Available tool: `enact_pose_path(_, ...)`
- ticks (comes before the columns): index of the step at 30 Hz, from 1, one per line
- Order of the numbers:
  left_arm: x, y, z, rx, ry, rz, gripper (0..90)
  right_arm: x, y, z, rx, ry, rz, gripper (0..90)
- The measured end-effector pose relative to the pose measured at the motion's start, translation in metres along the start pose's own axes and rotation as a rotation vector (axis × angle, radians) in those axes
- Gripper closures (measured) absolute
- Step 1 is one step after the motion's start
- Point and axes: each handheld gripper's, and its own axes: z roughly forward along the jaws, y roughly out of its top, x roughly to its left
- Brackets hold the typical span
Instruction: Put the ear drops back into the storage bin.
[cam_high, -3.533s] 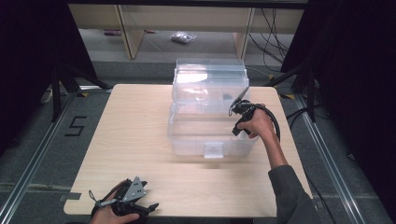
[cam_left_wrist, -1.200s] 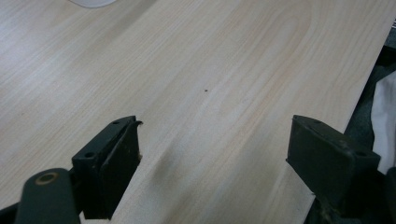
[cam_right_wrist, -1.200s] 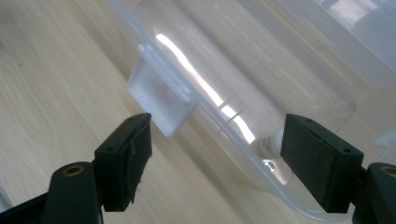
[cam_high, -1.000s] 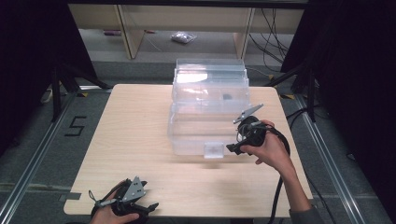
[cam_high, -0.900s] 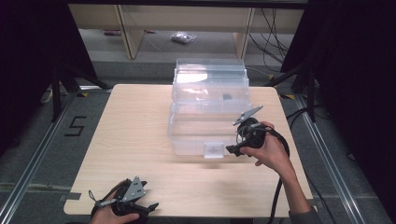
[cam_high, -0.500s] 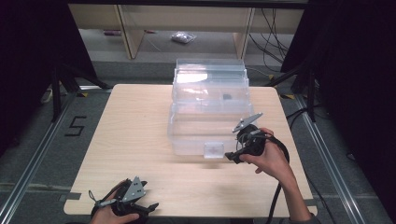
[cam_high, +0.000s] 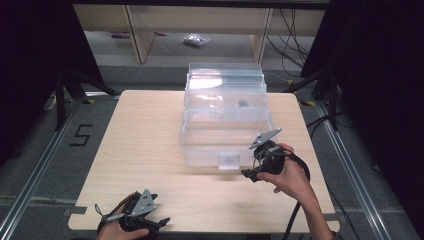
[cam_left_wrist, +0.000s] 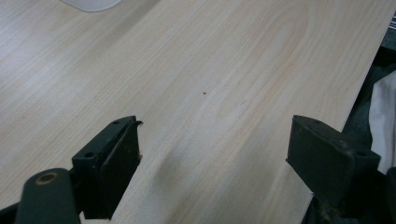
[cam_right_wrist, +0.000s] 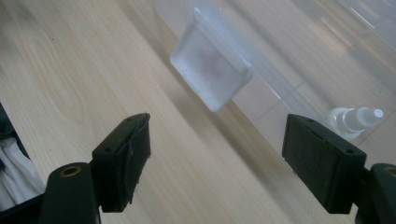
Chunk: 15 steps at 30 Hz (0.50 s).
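Latch: a small frosted plastic clasp (cam_right_wrist: 211, 77) hangs at the middle of the front wall of a clear storage box (cam_high: 225, 115), low down near the tabletop; the high view shows it as a pale square tab (cam_high: 229, 161).
Box: transparent, lidded, standing a little right of centre on a light wooden table (cam_high: 145, 140), its far end reaching the table's back edge. Through the wall a small white spray bottle (cam_right_wrist: 354, 120) lies inside.
Right gripper: the right gripper (cam_high: 251, 174) is held just to the right of the latch, low over the table, jaws spread wide with nothing between them; in its own view the latch sits ahead, between the two black pads and apart from both.
Left gripper: the left gripper (cam_high: 160, 221) rests at the table's near left edge, well apart from the box, jaws spread and empty.
Likely step: lining up to take hold of the latch.
Risk: the clasp is smooth and angled, so a pad could slide off its edge.
Risk: with nothing bracing the light box, a push on the latch could shove it back.
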Motion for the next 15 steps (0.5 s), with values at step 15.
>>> enact_pose_path(15,0.000,0.000,0.000,-0.001,0.002,0.000,16.6,0.010,-0.014,0.010,0.005,0.012,-0.016,23.5)
